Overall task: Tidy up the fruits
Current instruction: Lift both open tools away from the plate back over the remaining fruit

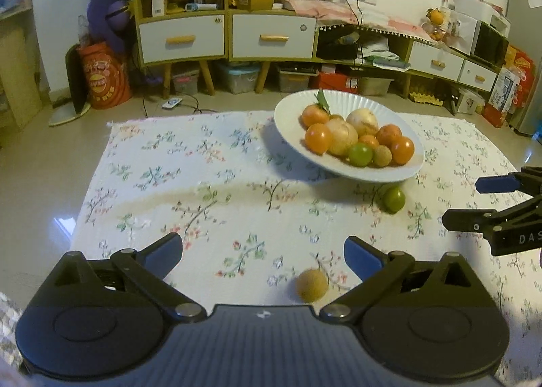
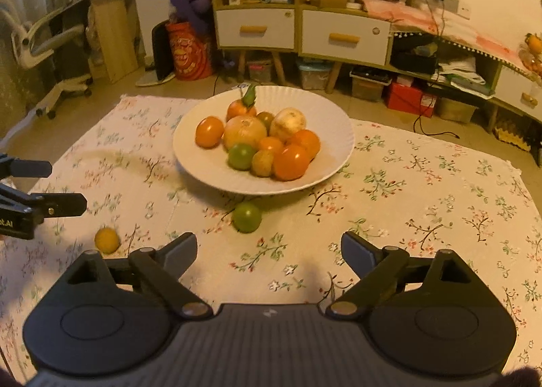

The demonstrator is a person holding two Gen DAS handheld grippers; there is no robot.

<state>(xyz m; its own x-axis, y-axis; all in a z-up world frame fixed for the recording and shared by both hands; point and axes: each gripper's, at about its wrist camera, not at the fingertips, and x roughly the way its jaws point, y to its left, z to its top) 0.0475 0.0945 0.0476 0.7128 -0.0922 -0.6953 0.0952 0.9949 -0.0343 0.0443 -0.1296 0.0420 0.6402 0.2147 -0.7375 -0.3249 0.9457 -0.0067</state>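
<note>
While both tools hang over the floral cloth (image 1: 176, 163), the left gripper (image 1: 263, 253) stands spread wide with nothing between its blue pads, and a small tan, rough-skinned fruit (image 1: 312, 285) lies on the cloth between its fingers, nearer the right one, touching neither. The right gripper (image 2: 269, 250) is likewise spread and empty, bare cloth between its fingers. Each view catches the other tool only in part: the right one's fingers jut in from the right edge of the left view, the left one's from the left edge of the right view, their bodies cut off. A green fruit (image 2: 247, 216) rests on the cloth just in front of the white plate (image 2: 206, 170), close under its near rim. On the plate sit several orange fruits, two larger pale yellowish ones, one green and one small tan one, piled so that those behind are partly hidden; one orange fruit at the back carries a green leaf. The right view shows the small fruit as yellow-orange and blurred, just beside its own left finger. Only the right view shows a white office chair (image 2: 50, 58) at far left; only the left view shows a microwave (image 1: 489, 43) at right.
</note>
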